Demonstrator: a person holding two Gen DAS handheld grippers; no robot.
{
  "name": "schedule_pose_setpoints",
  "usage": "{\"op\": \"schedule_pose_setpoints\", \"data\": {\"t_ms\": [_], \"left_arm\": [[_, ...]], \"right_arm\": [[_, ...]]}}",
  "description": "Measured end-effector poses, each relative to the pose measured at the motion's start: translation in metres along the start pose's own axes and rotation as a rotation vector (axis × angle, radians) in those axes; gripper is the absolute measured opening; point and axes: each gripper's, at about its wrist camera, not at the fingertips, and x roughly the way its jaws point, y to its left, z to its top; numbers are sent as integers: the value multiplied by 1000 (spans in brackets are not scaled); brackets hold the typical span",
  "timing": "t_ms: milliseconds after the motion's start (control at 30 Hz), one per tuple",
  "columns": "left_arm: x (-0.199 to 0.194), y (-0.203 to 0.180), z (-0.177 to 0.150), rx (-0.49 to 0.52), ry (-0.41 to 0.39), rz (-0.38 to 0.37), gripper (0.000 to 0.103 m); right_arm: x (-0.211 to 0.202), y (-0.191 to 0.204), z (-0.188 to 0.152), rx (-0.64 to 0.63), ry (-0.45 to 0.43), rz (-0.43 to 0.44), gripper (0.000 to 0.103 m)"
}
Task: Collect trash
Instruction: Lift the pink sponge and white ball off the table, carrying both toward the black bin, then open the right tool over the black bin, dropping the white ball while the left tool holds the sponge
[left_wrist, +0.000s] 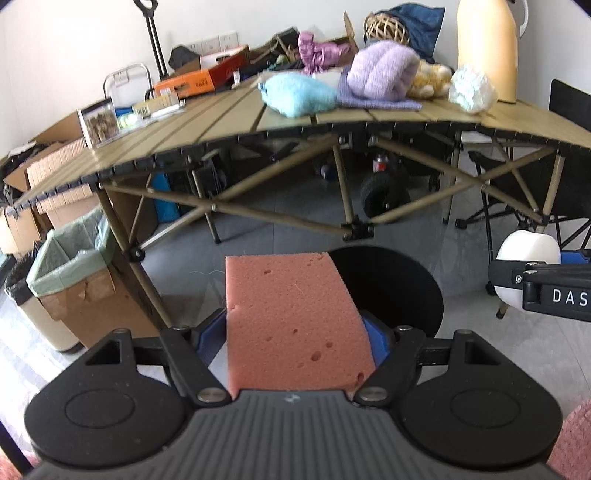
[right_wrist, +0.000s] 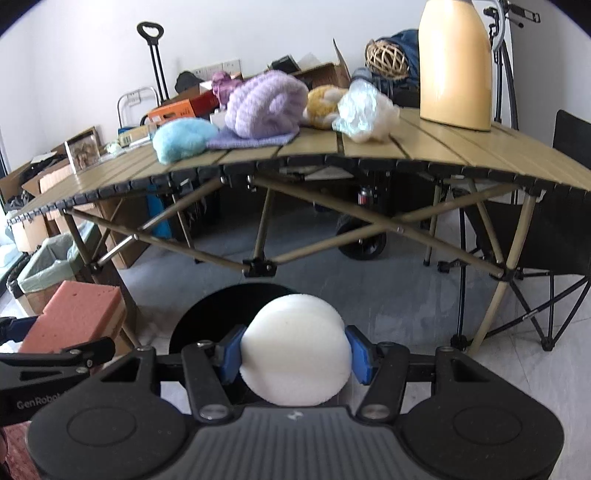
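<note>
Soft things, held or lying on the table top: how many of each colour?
Pink: 1, the sponge block in the left gripper
White: 1, the round foam piece in the right gripper
Blue: 1, fluffy cloth
Purple: 1, fluffy bundle
Yellow: 1, plush item
Total: 5

Open floor (left_wrist: 295, 229) ahead, table frame (left_wrist: 280, 218) barring beyond, lined box (left_wrist: 74, 273) left
</note>
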Motion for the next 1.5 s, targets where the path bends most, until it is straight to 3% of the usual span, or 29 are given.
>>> {"op": "schedule_pose_setpoints", "data": {"t_ms": [600,933,1500], "left_arm": [[38,24,-11,-56,165,44,76],[51,36,-11,-91,208,60,76],[80,54,-9,-151,279,92,76]], "right_arm": [[49,-5,-15,56,231,-37,56],[72,4,-8,52,278,-31,56],[114,55,29,-76,304,41,56]]}}
